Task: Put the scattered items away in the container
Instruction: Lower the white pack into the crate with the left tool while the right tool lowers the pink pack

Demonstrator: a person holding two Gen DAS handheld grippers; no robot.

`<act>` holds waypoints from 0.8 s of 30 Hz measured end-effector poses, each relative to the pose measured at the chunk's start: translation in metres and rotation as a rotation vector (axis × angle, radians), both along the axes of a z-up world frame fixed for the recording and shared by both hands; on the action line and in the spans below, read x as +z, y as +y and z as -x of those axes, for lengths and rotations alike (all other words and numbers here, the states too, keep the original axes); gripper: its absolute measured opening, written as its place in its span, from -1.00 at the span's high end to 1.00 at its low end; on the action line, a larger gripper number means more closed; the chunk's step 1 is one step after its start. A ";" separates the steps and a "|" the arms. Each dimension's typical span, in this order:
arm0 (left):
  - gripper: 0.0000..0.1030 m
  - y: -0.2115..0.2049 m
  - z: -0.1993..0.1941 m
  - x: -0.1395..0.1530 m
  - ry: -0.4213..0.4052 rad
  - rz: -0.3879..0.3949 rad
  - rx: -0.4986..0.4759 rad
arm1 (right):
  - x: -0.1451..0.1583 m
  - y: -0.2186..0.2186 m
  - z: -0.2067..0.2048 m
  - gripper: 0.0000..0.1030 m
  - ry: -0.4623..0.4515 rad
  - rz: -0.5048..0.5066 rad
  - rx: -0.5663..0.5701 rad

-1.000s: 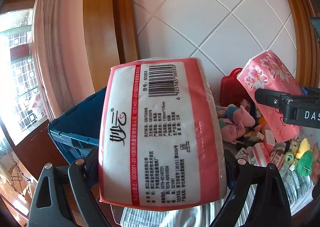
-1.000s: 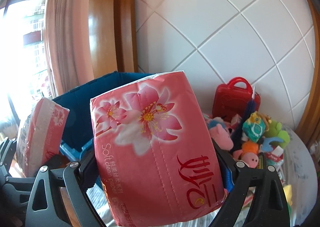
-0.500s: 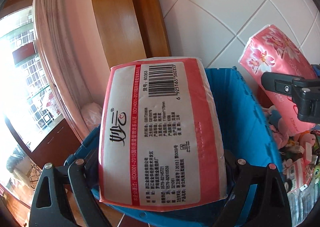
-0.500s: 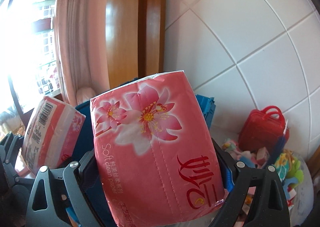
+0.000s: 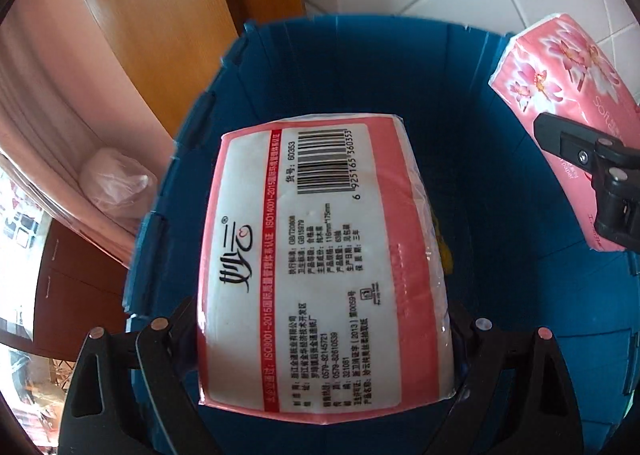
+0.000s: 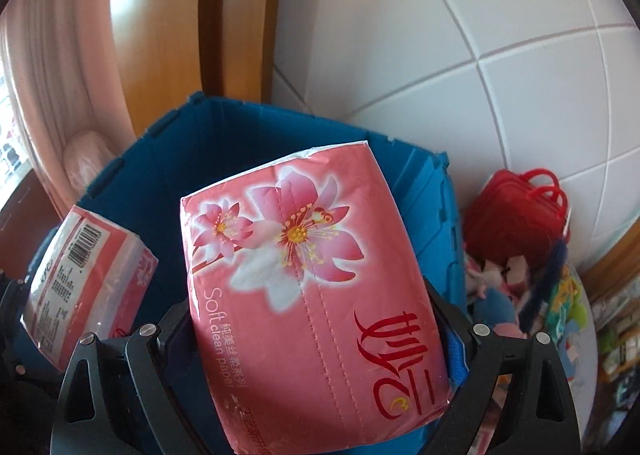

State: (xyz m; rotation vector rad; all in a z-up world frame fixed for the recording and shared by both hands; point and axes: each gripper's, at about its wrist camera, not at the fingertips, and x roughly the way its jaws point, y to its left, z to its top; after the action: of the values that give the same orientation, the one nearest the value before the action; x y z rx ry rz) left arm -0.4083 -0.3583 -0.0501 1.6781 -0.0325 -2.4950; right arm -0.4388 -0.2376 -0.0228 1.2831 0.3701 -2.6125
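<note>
A blue plastic crate (image 5: 480,115) fills the left wrist view from above, and its inside looks almost bare. Over it my left gripper (image 5: 320,319) is shut on a pink-and-white tissue pack (image 5: 316,255), barcode label facing the camera. A small yellow thing (image 5: 442,255) peeks out from under that pack on the crate floor. My right gripper (image 6: 316,335) is shut on a pink flowered tissue pack (image 6: 312,295), held above the crate (image 6: 224,143) toward its right side. The left pack (image 6: 88,279) shows at the left edge there.
A white tiled wall (image 6: 440,35) stands behind the crate, a wooden frame (image 5: 160,35) and pink curtain (image 5: 60,115) to its left. A red toy case (image 6: 516,207) and a heap of soft toys (image 6: 500,311) lie right of the crate. A clear-bagged bundle (image 5: 116,183) sits outside its left wall.
Both grippers swung left from beside the toy heap to over the blue crate and tipped downward, each still holding its tissue pack. The crate's inside has come into view.
</note>
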 end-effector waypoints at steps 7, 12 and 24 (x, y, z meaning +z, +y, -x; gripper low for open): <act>-0.78 0.001 0.025 -0.097 -0.277 -0.026 -0.038 | -0.114 -0.014 0.023 -0.83 -0.264 -0.190 -0.019; -0.78 0.006 0.024 -0.138 -0.377 0.003 -0.060 | -0.175 -0.016 0.009 -0.83 -0.441 -0.289 0.025; -0.79 0.021 0.015 -0.207 -0.535 0.058 -0.118 | -0.266 -0.006 -0.002 -0.83 -0.662 -0.317 0.028</act>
State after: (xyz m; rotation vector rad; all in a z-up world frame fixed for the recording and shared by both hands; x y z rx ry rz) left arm -0.4234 -0.3372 -0.2567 2.3191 -0.2598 -2.0137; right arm -0.4367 -0.2435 -0.2886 2.1118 0.6781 -1.9865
